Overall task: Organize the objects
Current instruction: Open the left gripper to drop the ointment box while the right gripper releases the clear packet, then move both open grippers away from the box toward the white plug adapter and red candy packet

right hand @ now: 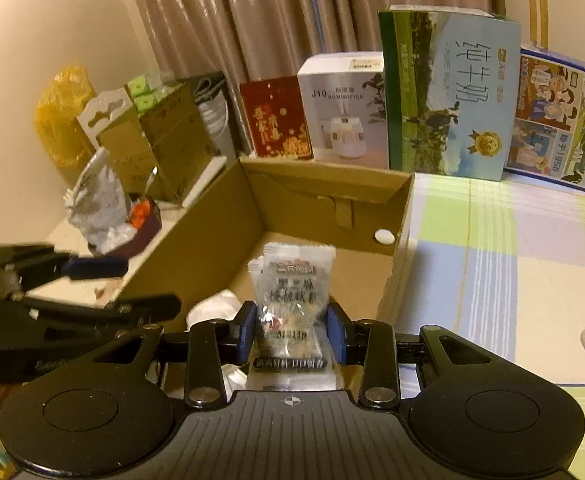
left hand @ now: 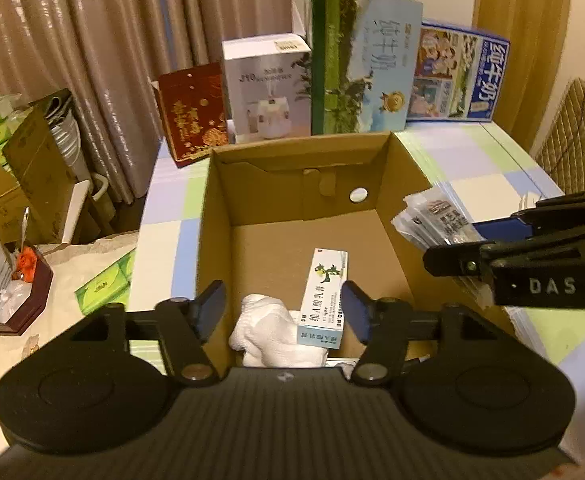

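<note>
An open cardboard box (left hand: 216, 216) stands on the checked table; it also shows in the right wrist view (right hand: 396, 264). Inside lie a white-green carton (left hand: 324, 300) and a white cloth (left hand: 268, 332). My left gripper (left hand: 284, 308) is open above the box's near end, its jaws either side of the carton and not touching it. My right gripper (right hand: 292, 330) is shut on a stack of clear snack packets (right hand: 292, 292) and holds them over the box's right rim. The packets (left hand: 432, 220) and right gripper (left hand: 492, 240) show at the right of the left wrist view.
Several cartons stand along the back: a red box (left hand: 192, 112), a humidifier box (left hand: 268, 88), a tall milk carton (left hand: 360, 64), a blue milk carton (left hand: 456, 76). Left of the table is a cluttered side surface with a tissue pack (left hand: 104, 288) and brown boxes (left hand: 32, 168).
</note>
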`<state>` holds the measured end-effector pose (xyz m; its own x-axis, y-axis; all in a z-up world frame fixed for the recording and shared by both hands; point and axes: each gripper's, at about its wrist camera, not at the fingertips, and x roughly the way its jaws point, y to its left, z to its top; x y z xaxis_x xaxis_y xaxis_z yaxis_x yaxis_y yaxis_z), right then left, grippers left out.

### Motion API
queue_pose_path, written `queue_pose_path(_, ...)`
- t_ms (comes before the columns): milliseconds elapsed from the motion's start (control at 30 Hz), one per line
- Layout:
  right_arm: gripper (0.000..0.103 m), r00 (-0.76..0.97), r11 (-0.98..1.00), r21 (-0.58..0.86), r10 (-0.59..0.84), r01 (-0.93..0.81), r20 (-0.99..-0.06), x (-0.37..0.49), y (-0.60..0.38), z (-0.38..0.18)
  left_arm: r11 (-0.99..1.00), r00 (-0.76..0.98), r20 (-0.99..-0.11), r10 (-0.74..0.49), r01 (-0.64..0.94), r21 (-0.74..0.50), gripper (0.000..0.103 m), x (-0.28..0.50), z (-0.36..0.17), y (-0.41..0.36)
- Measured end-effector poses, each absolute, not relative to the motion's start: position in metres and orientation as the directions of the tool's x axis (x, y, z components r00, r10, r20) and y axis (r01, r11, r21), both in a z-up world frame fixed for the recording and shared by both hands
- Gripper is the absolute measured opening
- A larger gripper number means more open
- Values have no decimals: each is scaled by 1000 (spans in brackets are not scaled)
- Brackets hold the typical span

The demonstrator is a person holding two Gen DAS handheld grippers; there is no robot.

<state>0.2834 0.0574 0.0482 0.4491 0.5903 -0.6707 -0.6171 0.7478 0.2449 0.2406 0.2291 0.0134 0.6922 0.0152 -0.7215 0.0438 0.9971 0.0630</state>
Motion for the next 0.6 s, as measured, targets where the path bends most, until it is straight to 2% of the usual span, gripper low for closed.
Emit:
queue_pose_path(67,60,462,749,256,600,-611,-654,285,56,51,998,699,-715,18,31,55,60,235,16,232)
queue_pose_path(400,68,496,763,282,608,-581,-620,247,15,73,1000,722,-692,18,-6,20,72,195,32,225)
queue_pose_path(600,82,514,779,264,587,-569,-625,205,-20,81,1000,738,-674,14,-26,-7,84,158,45,207)
